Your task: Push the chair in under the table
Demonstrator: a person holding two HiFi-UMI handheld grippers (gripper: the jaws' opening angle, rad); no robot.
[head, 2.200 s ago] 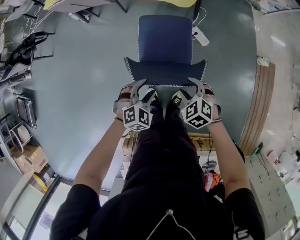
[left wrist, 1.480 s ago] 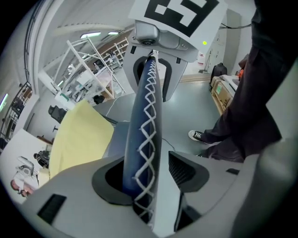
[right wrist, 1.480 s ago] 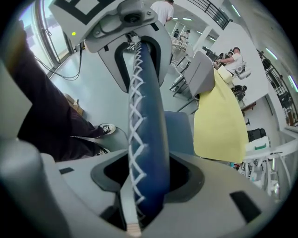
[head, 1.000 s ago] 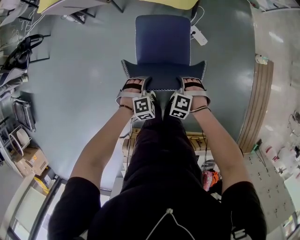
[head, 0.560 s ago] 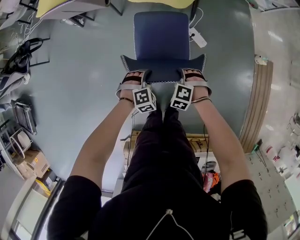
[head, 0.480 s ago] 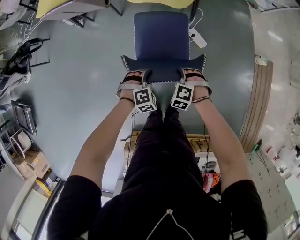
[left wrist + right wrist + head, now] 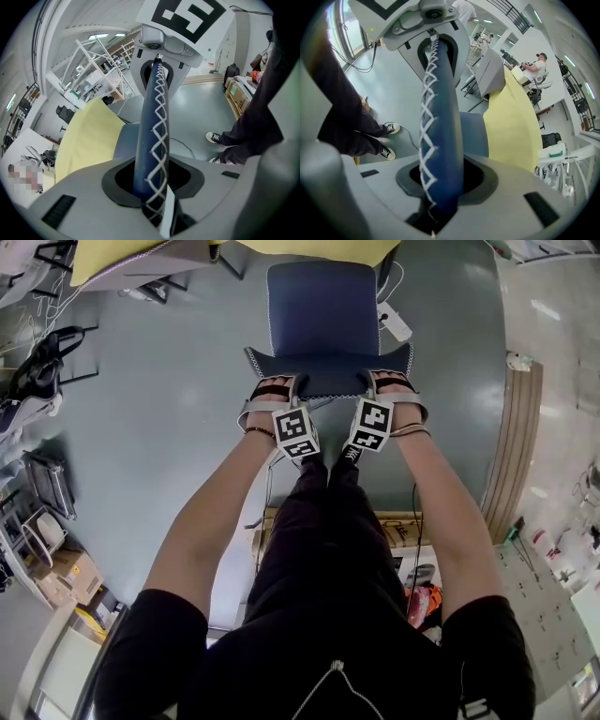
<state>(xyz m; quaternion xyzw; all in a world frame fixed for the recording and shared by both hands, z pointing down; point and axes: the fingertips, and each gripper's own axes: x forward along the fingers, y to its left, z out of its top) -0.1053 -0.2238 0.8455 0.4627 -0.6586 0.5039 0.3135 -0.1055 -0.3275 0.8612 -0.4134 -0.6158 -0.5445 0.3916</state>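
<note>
The blue chair (image 7: 324, 310) stands upright on the grey floor (image 7: 169, 427), with white cross-stitching along the edge of its backrest (image 7: 328, 373). Its seat points away, its far edge just reaching the near edge of the yellow tabletop (image 7: 122, 261).

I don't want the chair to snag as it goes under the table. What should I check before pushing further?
1. Left gripper on the chair back: ok, its jaws clamp the stitched top edge.
2. Right gripper on the chair back: ok, it has the same grip further along that edge.
3. Seat facing the yellow table: ok, its front edge lies near the table edge and roughly square to it.
4. Chair tucked in: not ok, the whole seat shows in front of the table.
5. White power strip on the floor beside the seat: cannot tell whether the chair legs clear it.
6. Space under the table: cannot tell, it is hidden.
</note>
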